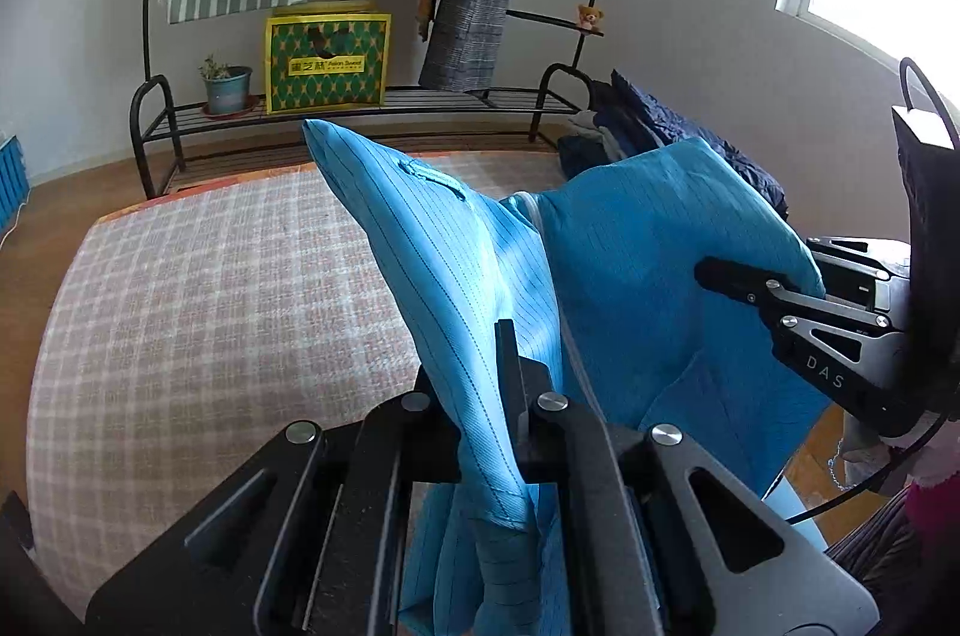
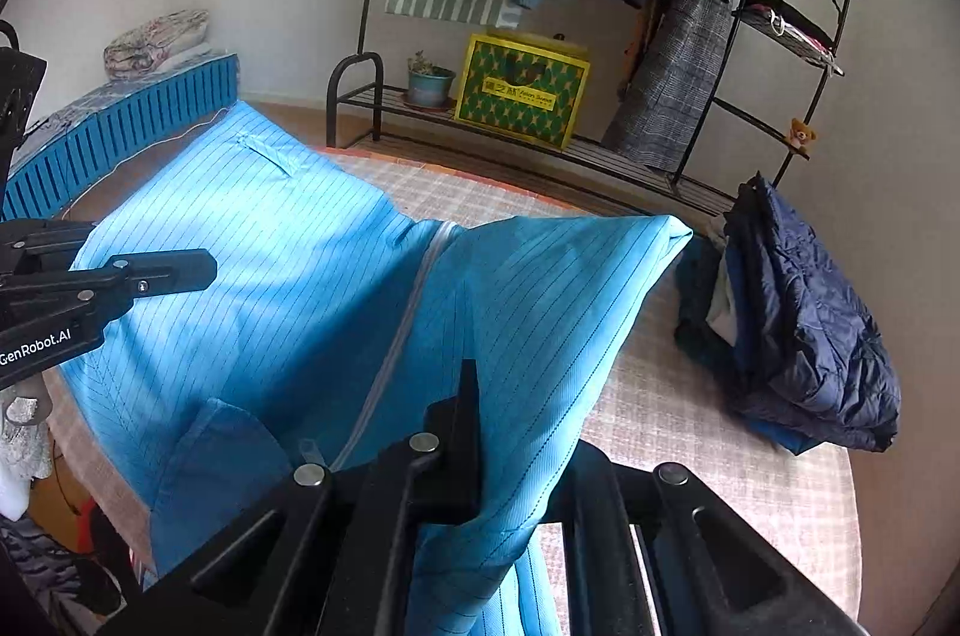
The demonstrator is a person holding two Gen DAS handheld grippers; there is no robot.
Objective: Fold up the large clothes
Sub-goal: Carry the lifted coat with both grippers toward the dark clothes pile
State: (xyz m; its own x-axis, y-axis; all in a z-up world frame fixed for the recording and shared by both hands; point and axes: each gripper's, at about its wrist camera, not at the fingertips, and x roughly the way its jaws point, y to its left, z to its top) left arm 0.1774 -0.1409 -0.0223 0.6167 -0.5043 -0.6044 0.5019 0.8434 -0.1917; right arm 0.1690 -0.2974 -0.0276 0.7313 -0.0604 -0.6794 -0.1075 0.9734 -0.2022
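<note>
A large light-blue pinstriped garment [image 1: 432,240] with a pale zip hangs lifted above the pink checked surface [image 1: 210,276]. At the bottom of the left wrist view my left gripper [image 1: 498,366] is shut on one gathered edge of it. My right gripper [image 1: 720,276] comes in from the right, pinching the other side. In the right wrist view the garment [image 2: 288,288] spreads between both grippers. There my right gripper [image 2: 486,396] is shut on a fold of it, one finger hidden under cloth. My left gripper [image 2: 192,270] clamps the left edge.
A pile of dark blue clothes [image 2: 810,336] lies on the checked surface [image 2: 690,426] at the right. Behind stands a black clothes rack [image 1: 468,6] with hanging coats, a yellow-green bag [image 1: 327,63] and a plant pot [image 1: 227,87]. A blue slatted crate [image 2: 150,120] is at the left.
</note>
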